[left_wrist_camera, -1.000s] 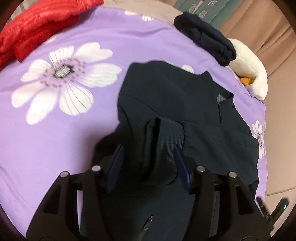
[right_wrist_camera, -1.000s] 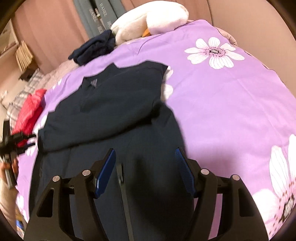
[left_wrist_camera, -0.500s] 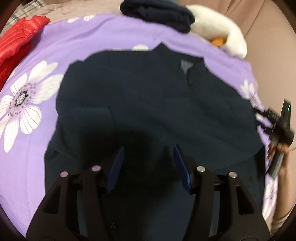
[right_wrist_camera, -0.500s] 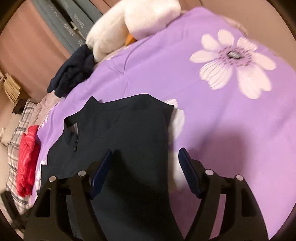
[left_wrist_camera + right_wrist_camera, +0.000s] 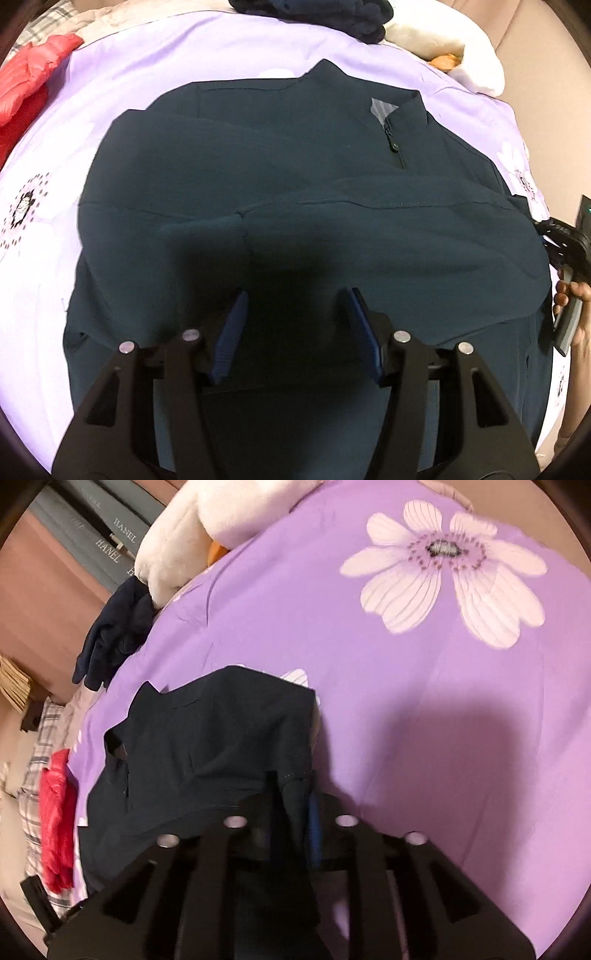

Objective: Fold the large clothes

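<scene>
two grey spines (image 5: pixel 110 550) read "hanel" | dark jacket (image 5: pixel 295 206) flat on purple flowered bedspread (image 5: pixel 406 686), sleeves folded across | left gripper (image 5: pixel 295 328) parted above it, grasping nothing | right gripper (image 5: pixel 295 812) just closed, pinching jacket edge | red garment (image 5: pixel 26 88), white plush (image 5: pixel 207 528) at the bed's far end

The jacket (image 5: pixel 295 206) lies on the bedspread (image 5: pixel 184 55); the folded garment (image 5: pixel 314 14) probably touches the plush toy (image 5: pixel 461 55) behind it.

Left wrist view close above jacket (image 5: pixel 295 206), angled down; right wrist view at its edge; both share bedspread (image 5: pixel 406 701)
</scene>
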`<act>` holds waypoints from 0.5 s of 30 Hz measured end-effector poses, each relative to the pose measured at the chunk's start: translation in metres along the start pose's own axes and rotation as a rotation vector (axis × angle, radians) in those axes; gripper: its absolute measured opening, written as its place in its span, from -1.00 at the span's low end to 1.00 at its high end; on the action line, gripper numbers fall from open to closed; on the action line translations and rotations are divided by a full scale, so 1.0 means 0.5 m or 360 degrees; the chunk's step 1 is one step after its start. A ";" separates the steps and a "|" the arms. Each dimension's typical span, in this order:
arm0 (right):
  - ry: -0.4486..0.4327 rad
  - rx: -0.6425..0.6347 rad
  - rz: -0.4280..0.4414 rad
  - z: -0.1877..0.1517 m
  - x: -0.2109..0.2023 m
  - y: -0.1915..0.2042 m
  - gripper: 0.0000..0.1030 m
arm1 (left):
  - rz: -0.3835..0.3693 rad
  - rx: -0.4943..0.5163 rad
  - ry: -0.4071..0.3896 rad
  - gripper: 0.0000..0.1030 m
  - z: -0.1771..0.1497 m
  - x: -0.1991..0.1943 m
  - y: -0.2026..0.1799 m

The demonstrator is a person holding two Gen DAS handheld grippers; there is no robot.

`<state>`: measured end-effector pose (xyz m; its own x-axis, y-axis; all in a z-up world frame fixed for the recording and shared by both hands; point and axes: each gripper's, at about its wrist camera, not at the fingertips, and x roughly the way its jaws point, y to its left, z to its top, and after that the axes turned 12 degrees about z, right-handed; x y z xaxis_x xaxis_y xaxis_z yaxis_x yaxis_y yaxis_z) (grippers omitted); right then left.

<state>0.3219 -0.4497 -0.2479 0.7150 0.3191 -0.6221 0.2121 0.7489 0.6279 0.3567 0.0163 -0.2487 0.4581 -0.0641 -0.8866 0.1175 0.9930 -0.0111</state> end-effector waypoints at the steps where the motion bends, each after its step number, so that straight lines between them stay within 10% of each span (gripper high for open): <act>1: -0.0031 -0.0027 0.0004 0.001 -0.013 0.008 -0.33 | 0.0003 -0.0005 -0.0006 0.12 -0.001 -0.005 0.004; 5: -0.0112 -0.0396 -0.0013 -0.016 -0.079 0.098 -0.33 | 0.0006 -0.0013 -0.0097 0.24 -0.006 -0.055 0.017; 15: 0.0348 -0.1004 0.0005 -0.228 0.013 0.233 -0.33 | 0.0095 0.0220 -0.0165 0.21 -0.022 -0.034 -0.075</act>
<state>0.2752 -0.2941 -0.2323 0.5496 0.3824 -0.7428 -0.2678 0.9228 0.2769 0.3350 -0.0190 -0.2385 0.5556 -0.0227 -0.8312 0.2042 0.9727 0.1099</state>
